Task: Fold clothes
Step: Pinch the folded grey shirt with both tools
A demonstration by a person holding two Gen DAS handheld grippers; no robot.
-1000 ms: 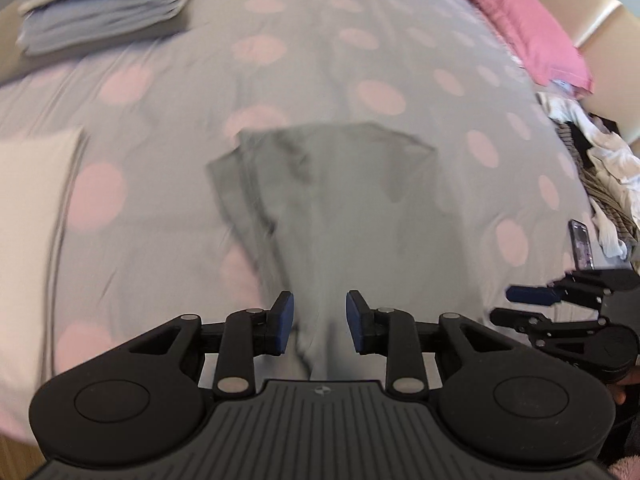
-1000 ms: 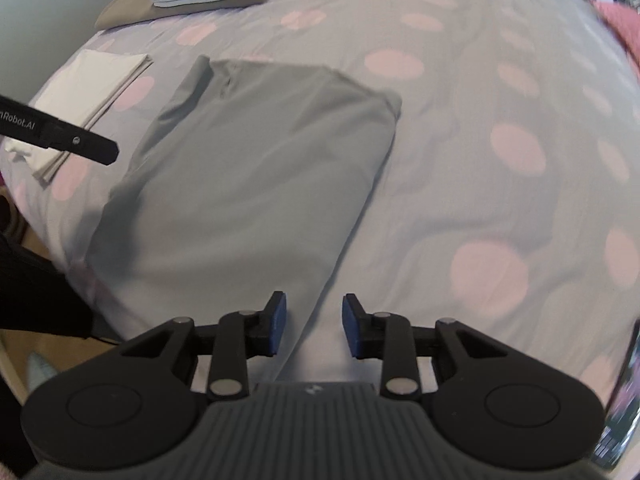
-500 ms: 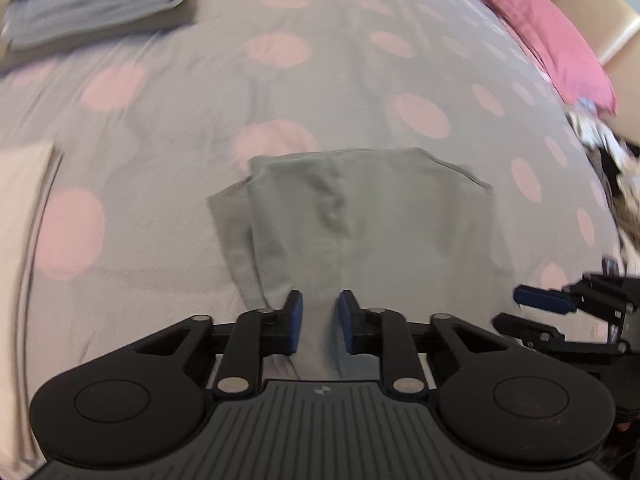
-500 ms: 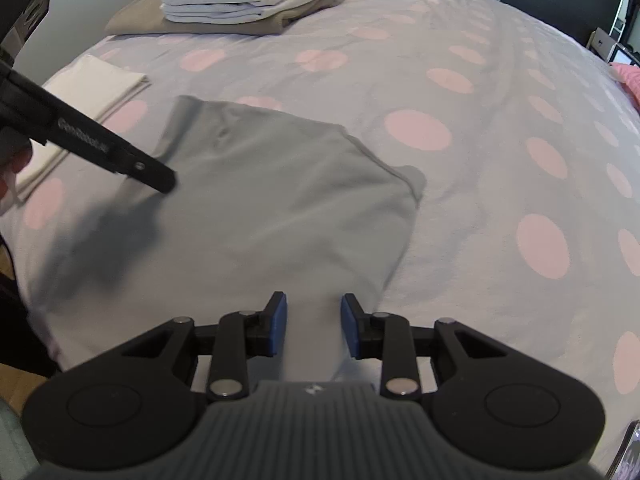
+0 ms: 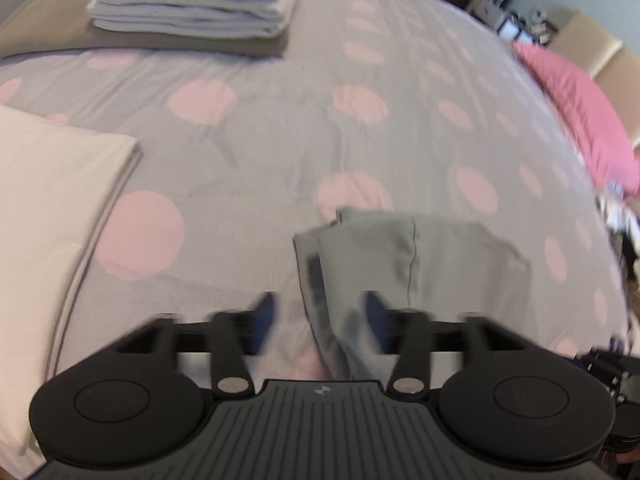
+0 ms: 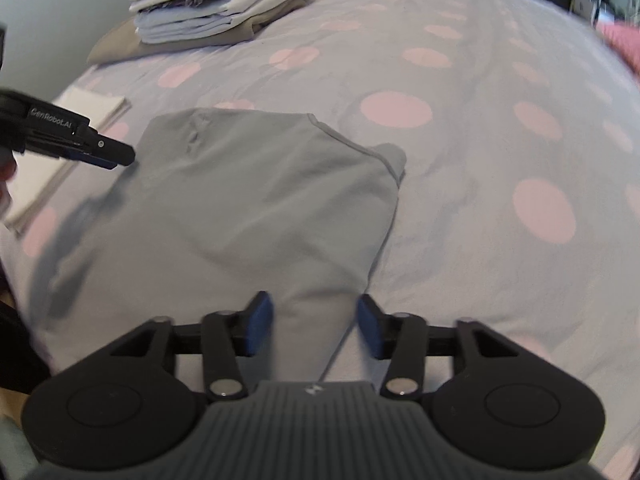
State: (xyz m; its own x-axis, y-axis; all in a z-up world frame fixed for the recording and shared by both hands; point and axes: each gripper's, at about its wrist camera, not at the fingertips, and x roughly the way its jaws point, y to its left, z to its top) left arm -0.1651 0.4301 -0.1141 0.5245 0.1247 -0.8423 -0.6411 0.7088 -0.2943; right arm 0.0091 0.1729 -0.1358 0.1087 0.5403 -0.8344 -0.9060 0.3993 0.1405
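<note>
Nearest the right wrist camera, the right claw (image 6: pixel 315 330) stands wide open, its blue pads (image 6: pixel 258 326) straddling the near hem of the grey garment (image 6: pixel 256 208); whether they touch the cloth cannot be told. The left claw (image 5: pixel 318 322) is also wide open, over the garment's near left corner, its pads blurred. To fold well, seat each claw on a near corner, close on all layers, lift both corners level, and carry them toward 12 o'clock to meet the far edge. The garment lies flat, partly folded, on the spotted bed cover (image 6: pixel 480 160). At 9 o'clock rests a folded white cloth (image 5: pixel 48 216). At 11 o'clock, farthest away, sits the stack of folded clothes (image 6: pixel 216 4).
</note>
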